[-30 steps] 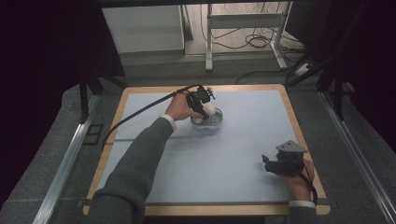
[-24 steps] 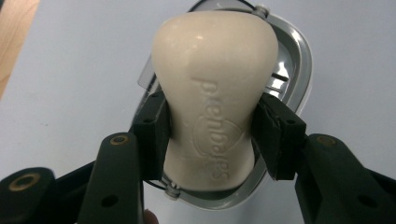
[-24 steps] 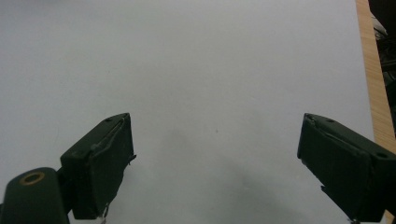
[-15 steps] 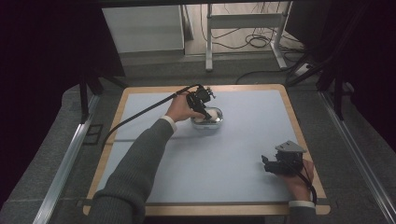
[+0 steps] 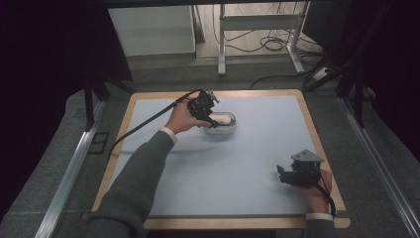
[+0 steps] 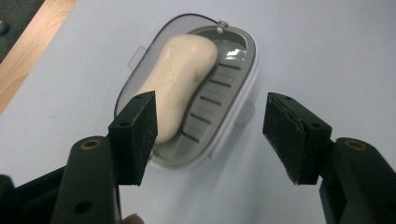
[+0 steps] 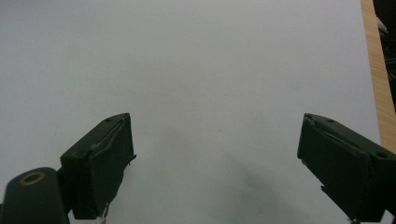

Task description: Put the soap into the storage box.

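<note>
1. Table (image 5: 163, 148) with a pale blue mat and a wooden edge fills the middle of the high view; a person's two sleeved arms reach in from the bottom.
2. Left gripper (image 5: 205, 110) hovers over the far middle of the mat, jaws spread wide and holding nothing, just above and beside a soap dish. A second ago it hung lower over the dish; now it sits slightly back and to the left, leaving more of the dish in sight.
3. Right gripper (image 5: 292, 174) rests near the mat's near right corner, well apart from the dish, jaws wide and empty over bare mat, in the same place as a second ago.
4. Soap dish (image 6: 233, 93), an oval grey tray with raised ribs, looks light and rigid, likely to slide; best taken across its narrow sides by the rim.
5. Bar of soap (image 6: 180, 79) lies lengthwise in the dish. It is probably slick and easily dented, so a gentle hold across its short width suits it.
</note>
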The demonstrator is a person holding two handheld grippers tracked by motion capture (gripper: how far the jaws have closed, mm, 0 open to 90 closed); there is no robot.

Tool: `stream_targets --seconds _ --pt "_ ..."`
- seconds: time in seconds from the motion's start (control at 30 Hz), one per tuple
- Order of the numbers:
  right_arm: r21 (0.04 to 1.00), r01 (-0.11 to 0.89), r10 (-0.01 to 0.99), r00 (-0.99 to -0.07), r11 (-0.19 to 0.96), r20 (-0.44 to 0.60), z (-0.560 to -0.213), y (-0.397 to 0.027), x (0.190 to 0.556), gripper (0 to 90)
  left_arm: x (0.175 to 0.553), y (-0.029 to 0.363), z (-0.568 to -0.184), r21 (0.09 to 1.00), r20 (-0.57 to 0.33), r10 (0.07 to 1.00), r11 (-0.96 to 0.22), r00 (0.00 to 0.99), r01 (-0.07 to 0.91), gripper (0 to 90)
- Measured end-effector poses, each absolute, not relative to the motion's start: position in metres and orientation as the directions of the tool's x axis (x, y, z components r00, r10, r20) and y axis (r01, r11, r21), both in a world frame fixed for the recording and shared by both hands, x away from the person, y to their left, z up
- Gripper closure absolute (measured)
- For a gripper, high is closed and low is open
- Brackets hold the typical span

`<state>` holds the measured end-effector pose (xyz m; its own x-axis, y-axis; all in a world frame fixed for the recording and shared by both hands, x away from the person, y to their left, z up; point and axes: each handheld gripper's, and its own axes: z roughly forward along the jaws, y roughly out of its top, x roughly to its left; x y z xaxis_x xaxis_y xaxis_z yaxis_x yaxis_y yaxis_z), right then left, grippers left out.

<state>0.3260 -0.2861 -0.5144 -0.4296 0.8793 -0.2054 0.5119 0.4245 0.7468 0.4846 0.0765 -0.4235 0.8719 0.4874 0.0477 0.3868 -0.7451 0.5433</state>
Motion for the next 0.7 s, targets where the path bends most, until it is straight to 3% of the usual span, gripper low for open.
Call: stream_targets --seconds 0.7 --pt "0.736 0.515 0.876 -0.429 0.439 -0.223 -0.516 -0.284 0.325 10.4 0.436 0.140 -0.421 0.635 0.011 0.564 -0.642 0.826 0.430 30.9"
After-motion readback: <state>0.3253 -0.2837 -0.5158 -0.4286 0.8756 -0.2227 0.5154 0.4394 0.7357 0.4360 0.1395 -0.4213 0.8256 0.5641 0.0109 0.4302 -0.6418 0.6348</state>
